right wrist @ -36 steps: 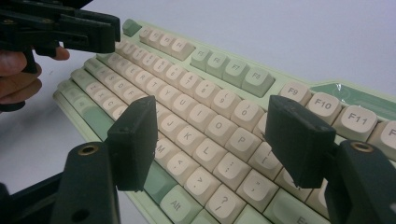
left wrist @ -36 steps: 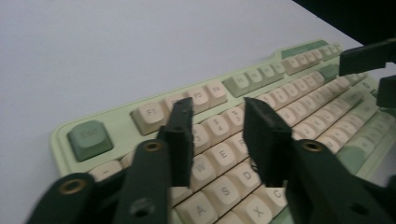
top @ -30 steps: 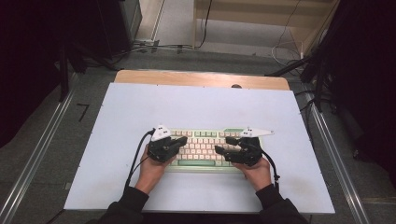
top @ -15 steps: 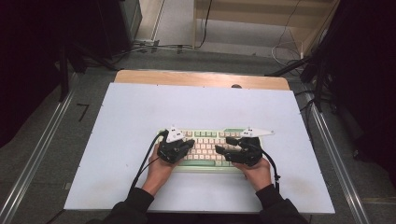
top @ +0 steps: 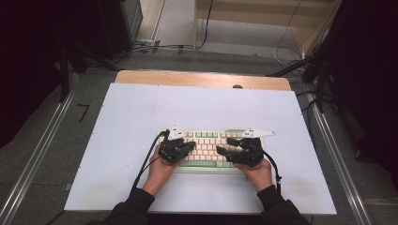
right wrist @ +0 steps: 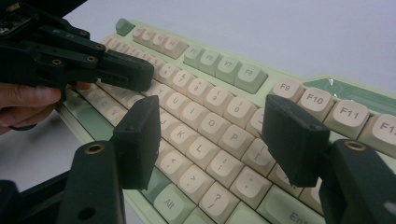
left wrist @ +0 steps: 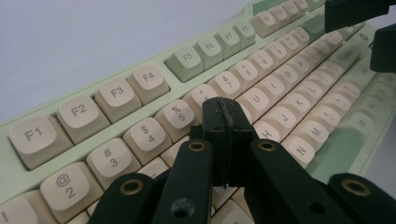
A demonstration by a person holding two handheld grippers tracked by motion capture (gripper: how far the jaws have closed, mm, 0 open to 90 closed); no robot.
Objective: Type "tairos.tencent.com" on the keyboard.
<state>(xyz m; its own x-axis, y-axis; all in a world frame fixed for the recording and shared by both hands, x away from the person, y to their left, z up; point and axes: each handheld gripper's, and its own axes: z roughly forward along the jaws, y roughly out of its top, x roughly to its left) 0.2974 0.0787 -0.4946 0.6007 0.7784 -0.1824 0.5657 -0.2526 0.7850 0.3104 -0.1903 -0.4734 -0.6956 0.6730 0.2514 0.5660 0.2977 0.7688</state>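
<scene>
Keyboard [top: 211,147] is rigid and light on the smooth counter [top: 141,117]; take its frame edges, not the keycaps — your left tongs [left wrist: 224,135] are together, right tongs [right wrist: 215,140] apart

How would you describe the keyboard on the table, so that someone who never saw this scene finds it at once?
Start from the pale blue table top and look at its near middle, just ahead of the person's hands. There lies the keyboard, long and flat, under the left gripper and the right gripper. Its mint-green case with cream keycaps sets it apart from the black grippers above it.
</scene>
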